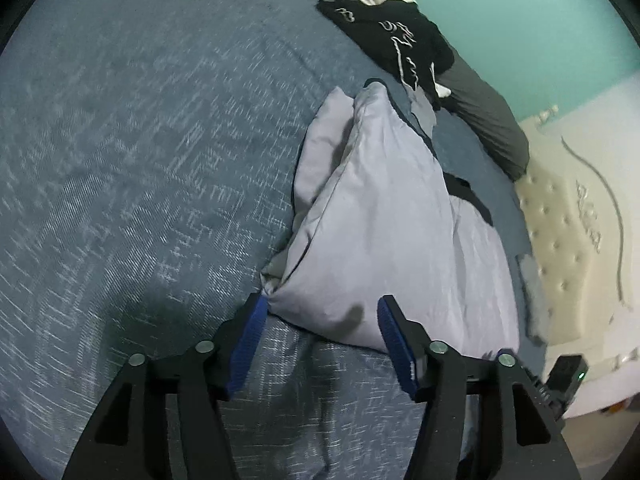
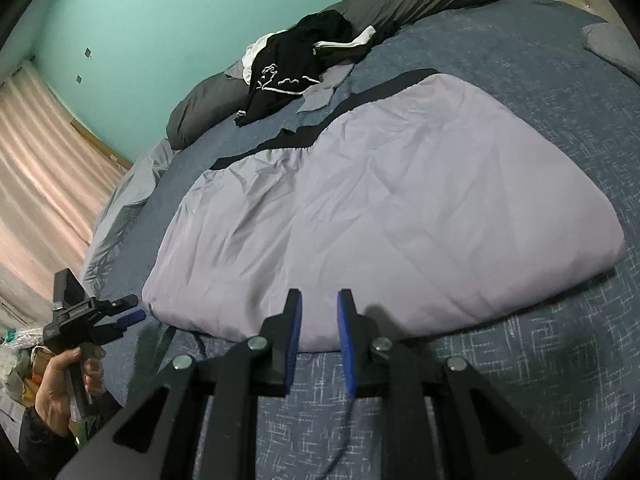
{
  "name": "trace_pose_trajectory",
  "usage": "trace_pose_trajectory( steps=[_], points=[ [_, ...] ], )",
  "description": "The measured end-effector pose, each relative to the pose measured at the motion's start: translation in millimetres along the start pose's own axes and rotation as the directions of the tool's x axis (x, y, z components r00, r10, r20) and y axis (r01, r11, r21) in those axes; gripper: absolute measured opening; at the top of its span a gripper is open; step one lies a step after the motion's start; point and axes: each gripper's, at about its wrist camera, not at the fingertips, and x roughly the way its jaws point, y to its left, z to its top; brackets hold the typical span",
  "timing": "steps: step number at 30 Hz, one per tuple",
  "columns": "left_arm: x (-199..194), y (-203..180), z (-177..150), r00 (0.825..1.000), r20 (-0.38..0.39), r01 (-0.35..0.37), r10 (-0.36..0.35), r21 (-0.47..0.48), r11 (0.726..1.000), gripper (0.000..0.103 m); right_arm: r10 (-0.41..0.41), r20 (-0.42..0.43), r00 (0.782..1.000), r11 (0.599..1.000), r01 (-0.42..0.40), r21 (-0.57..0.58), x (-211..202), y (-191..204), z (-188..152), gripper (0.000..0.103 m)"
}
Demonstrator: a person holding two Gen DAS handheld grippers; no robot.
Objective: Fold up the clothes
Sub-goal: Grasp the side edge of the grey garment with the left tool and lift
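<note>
Tools [image 1: 322,316] apart above smooth lilac garment [image 2: 360,208]

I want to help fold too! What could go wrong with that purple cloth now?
The left tool is open at the corner of the light purple garment, so it might grab the blue patterned bedspread too. The right tool, jaws narrow with nothing between them, could crease the near folded edge.
</note>
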Motion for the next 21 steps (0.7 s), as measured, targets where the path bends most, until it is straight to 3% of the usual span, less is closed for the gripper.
trace_pose_trajectory(
  steps=[9,19,20,21],
  points=[
    [23.3,-0.3,-10.9,0.999,-0.053,-0.004,0.0,-0.058,0.998,0.066,0.015,0.023,1.0,0.999,-0.016,0.034,-5.6,-9.3,1.6,0.017],
    [37.5,1.3,-3.0,0.999,0.029,0.016,-0.013,-0.104,0.994,0.064,0.025,0.038,0.999,0.998,-0.027,0.052,-9.9,-16.2,2.5,0.017],
    [36.7,-0.8,-2.7,0.999,0.044,0.021,-0.017,-0.102,0.995,0.063,0.024,0.039,0.999,0.998,-0.026,0.056,-10.4,-17.8,2.7,0.017],
    [35.6,-2.9,-2.5,0.998,0.055,0.025,-0.019,-0.1,0.995,0.055,0.023,0.041,0.999,0.998,-0.025,0.06,-10.9,-19.0,2.9,0.017]
  ],
)
